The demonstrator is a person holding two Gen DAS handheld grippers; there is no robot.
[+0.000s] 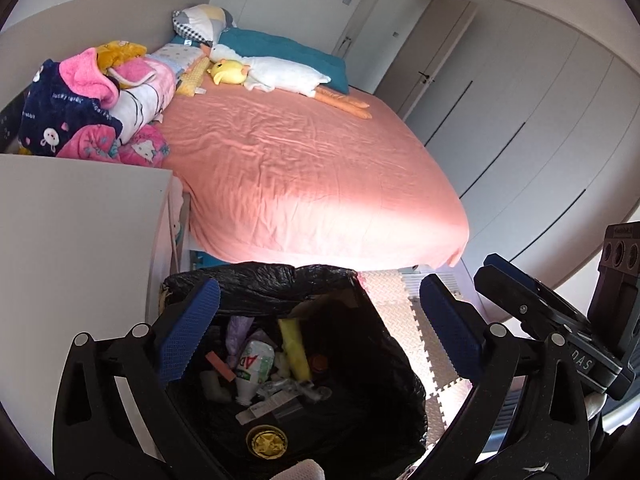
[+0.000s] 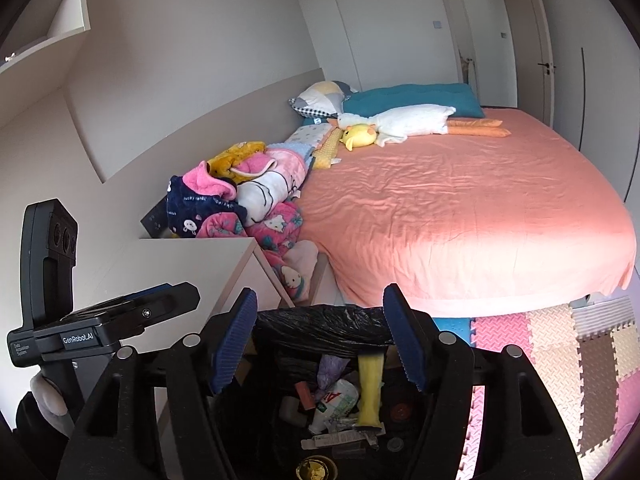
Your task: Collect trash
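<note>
Both handheld grippers hover over a black-lined trash bin point(image 1: 304, 320) at the foot of a bed with a salmon-pink sheet point(image 1: 304, 168). The left gripper point(image 1: 316, 332) and the right gripper point(image 2: 320, 340) each have their jaws spread wide and empty. The collected trash already lies inside the liner: a crushed white plastic bottle point(image 1: 254, 364) with red letters reading "AD", a yellow wrapper point(image 1: 294, 352), a pale purple bag point(image 1: 238, 332) and a gold round lid point(image 1: 266, 442).

The liner's rim looks loosely draped, so a careless grab could likely pull it off the bin or spill the contents onto the pink and beige foam floor mat point(image 2: 560, 360). The left unit's housing, seen from the right wrist, reads "GenRobot.AI"; navy pyjamas point(image 1: 64, 116) show "lucky rabbit".
</note>
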